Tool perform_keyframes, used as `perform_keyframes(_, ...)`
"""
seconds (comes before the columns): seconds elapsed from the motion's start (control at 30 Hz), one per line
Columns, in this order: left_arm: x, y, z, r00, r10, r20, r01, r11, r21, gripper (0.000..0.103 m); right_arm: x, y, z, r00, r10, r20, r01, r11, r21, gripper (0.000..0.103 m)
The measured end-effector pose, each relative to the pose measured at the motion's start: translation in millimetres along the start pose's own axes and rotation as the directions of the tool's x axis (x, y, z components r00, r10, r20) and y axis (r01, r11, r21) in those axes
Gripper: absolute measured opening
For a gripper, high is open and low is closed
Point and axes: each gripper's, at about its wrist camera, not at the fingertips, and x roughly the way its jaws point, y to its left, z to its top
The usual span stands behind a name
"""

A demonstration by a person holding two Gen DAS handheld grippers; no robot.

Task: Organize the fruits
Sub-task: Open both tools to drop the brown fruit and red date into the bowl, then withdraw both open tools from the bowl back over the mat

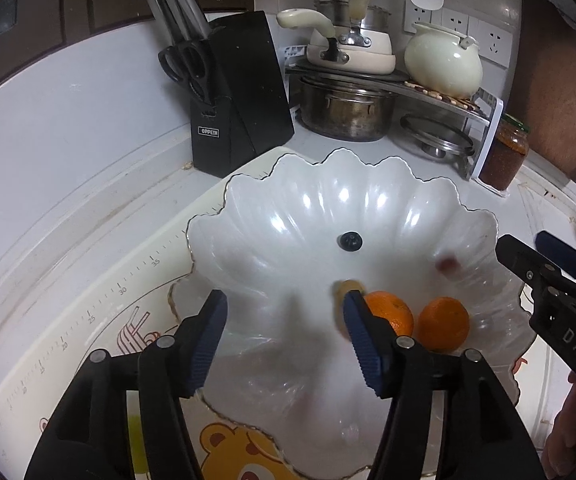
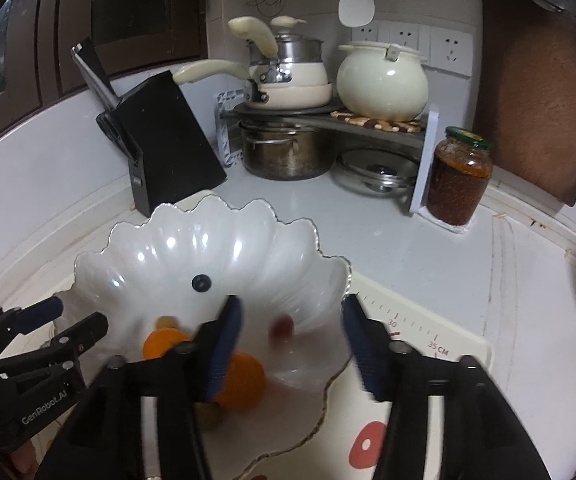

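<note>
Both grippers are hovering spread over the scalloped white bowl (image 1: pixel 328 200), with nothing between their blue pads. The left gripper (image 1: pixel 283 336) is hanging above the bowl's near side; the right gripper (image 2: pixel 292 340) is reaching over its right rim. Two oranges (image 1: pixel 444 322) are lying side by side inside the bowl, beside a small red fruit (image 1: pixel 447 265) that is blurred. Behind the bowl, a black knife block (image 1: pixel 239 96) is standing on the counter (image 2: pixel 428 264).
</note>
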Motion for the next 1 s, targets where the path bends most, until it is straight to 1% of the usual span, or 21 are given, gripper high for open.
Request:
perform_keyframes(0.03,-1,0,0,1.0,-0.002,0.0,0.002,1.0,-0.002,0.063,-2,0,0,1.0,-0.005,0.004,0.005,1.0,0.002,0.066)
perform_keyframes(0.07,-3,0,-1,1.0,-0.003,0.001,0.003,1.0,-0.004,0.066,-3,-1,0,1.0,-0.007,0.006,0.007,1.0,0.007,0.066)
perform_keyframes(0.2,-10,-1,-3,1.0,0.002,0.008,-0.002,1.0,-0.009,0.071,-7,-4,-2,1.0,-0.004,-0.001,0.004,1.0,0.014,0.066)
perform_keyframes(0.3,-16,-1,-6,1.0,0.012,0.013,-0.012,1.0,-0.01,0.077,-12,-4,-5,1.0,-0.008,-0.002,0.008,1.0,0.014,0.067)
perform_keyframes(0.37,-21,-1,-7,1.0,0.019,0.017,-0.019,1.0,-0.009,0.079,-18,-4,-7,1.0,-0.014,0.008,0.013,1.0,0.014,0.075)
perform_keyframes(0.4,-24,0,-9,1.0,0.023,0.02,-0.023,1.0,-0.01,0.08,-22,-3,-8,1.0,-0.017,0.015,0.016,1.0,0.014,0.077)
perform_keyframes(0.57,-39,2,-14,0.999,0.036,0.036,-0.035,0.999,-0.016,0.084,-38,0,-12,0.999,-0.012,0.036,0.011,1.0,0.014,0.077)
perform_keyframes(1.0,-76,16,-32,0.995,0.075,0.072,-0.074,0.997,-0.02,0.09,-71,14,-27,0.998,0.01,0.062,-0.011,1.0,0.011,0.078)
